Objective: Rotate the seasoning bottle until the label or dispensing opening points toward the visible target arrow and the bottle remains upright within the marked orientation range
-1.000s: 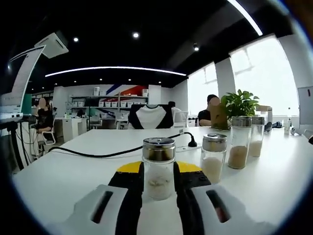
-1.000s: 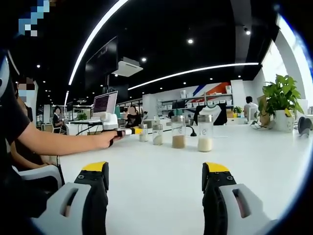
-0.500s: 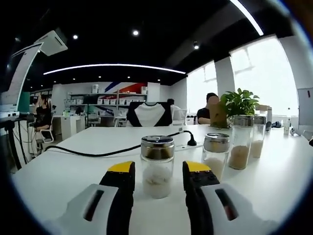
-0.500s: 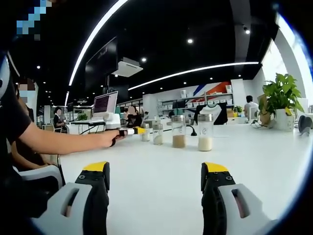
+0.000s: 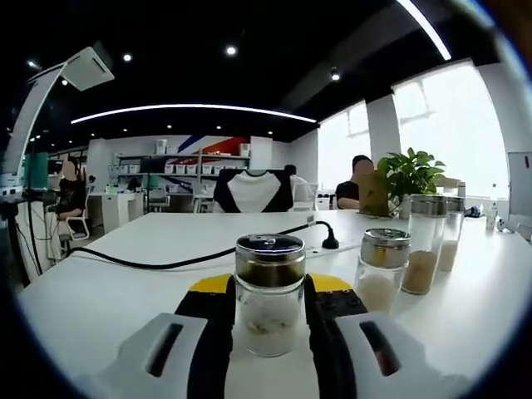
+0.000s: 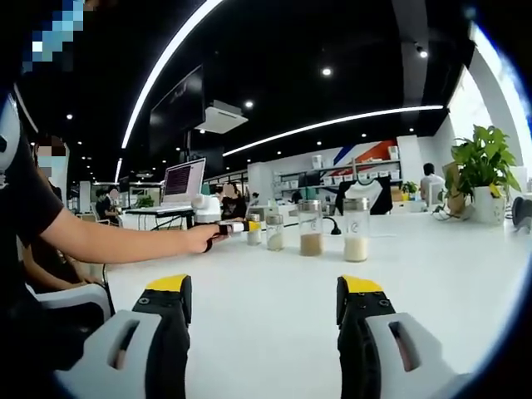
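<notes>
A small glass seasoning bottle (image 5: 268, 320) with a shiny metal cap and pale powder stands upright on the white table (image 5: 108, 291). My left gripper (image 5: 268, 287) is shut on it, its black yellow-tipped jaws pressing both sides of the glass. In the right gripper view the same bottle (image 6: 254, 232) is far off at the tip of the left gripper (image 6: 239, 226), which a person's hand (image 6: 202, 238) holds. My right gripper (image 6: 262, 293) hovers open over bare table with nothing between its jaws.
To the right of the held bottle stand a short bottle (image 5: 381, 270) and two tall ones (image 5: 422, 245), all in a row (image 6: 310, 227). A black cable (image 5: 166, 262) crosses the table to a plug (image 5: 330, 243). A potted plant (image 5: 409, 176) and seated people are behind.
The left jaws, shut on the bottle a second ago, opened half a second ago and have shut on it again. The bottle sits nearer the camera. The right gripper barely moved.
</notes>
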Available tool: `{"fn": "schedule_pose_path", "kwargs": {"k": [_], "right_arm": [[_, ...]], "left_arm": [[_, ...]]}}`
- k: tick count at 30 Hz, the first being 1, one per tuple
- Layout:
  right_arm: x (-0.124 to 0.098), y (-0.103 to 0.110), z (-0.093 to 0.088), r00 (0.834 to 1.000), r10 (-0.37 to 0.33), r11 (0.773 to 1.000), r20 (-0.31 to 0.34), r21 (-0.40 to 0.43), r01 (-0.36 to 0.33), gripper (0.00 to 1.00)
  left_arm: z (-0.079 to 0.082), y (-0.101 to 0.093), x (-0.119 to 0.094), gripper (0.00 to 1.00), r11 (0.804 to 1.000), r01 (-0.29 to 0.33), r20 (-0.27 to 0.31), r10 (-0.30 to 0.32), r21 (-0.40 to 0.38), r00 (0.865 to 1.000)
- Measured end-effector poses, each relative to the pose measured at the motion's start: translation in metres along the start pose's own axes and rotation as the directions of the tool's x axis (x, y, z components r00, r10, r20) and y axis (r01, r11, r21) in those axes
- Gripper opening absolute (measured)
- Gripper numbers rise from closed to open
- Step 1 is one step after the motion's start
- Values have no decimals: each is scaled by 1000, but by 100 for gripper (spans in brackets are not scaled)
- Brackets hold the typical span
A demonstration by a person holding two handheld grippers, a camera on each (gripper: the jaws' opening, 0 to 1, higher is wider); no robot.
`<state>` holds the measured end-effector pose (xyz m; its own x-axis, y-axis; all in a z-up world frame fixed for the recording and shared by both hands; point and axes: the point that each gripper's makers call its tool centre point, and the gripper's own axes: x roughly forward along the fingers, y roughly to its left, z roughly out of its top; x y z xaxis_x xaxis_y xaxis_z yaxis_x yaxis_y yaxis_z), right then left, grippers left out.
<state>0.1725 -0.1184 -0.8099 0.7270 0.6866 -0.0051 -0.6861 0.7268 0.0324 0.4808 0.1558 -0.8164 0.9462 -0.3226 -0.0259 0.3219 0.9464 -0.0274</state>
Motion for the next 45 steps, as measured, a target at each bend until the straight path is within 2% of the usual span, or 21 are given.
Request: {"fn": "schedule_pose_path", "kwargs": {"k": [6,10,12,13,16,22,30,34,37,38,39,40,42,43,45], "right_arm": [[2,6,-5,1000,18,1000,-14,-15,-19,66],[3,11,-1,999,45,999,11,-8,-45,66],[4,13,0,999,51,999,18,-8,-51,65],[5,14,0,998,54,998,18,-11,-54,65],[5,16,-1,998,58,998,15,-13,-58,64],[5,15,1,998,56,998,22,-7,-56,64],[10,15,-4,998,55,998,-5,-27,-55,62],[15,20,-3,997,74,997,-7,-31,-74,60],[20,29,-1,995,104,994,0,-21,-104,59],[22,34,1,992,124,992,8,-16,-124,59],[24,39,2,990,142,990,12,-9,-142,59],[25,41,2,989,146,989,14,-12,-146,59],[29,47,6,988,154,988,33,-30,-153,55],[30,49,8,987,155,988,44,-31,-154,53],[33,50,10,987,152,988,46,-33,-150,53]], "left_arm": [[0,-1,-2,34,1000,2,-1,-2,21,1000],[2,-5,-8,33,998,24,-10,-24,63,1000],[8,-4,-11,33,999,25,15,-25,34,1000],[12,-6,-12,33,999,37,36,-36,-25,999],[15,-4,-14,33,999,37,37,-36,-27,999],[29,-19,-35,33,997,73,73,-73,4,995],[31,-42,-63,33,985,175,76,-174,-4,982],[43,-68,-83,33,957,285,104,-279,-50,955],[50,-86,-97,33,939,342,105,-337,-38,936],[53,-93,-102,33,929,368,108,-364,-22,925],[57,-104,-109,33,914,405,121,-403,12,907],[59,-110,-114,33,907,422,126,-421,22,898],[62,-121,-125,33,899,438,124,-437,24,891],[64,-129,-130,33,889,457,121,-457,31,881],[64,-140,-138,33,877,479,113,-481,44,869]]}}
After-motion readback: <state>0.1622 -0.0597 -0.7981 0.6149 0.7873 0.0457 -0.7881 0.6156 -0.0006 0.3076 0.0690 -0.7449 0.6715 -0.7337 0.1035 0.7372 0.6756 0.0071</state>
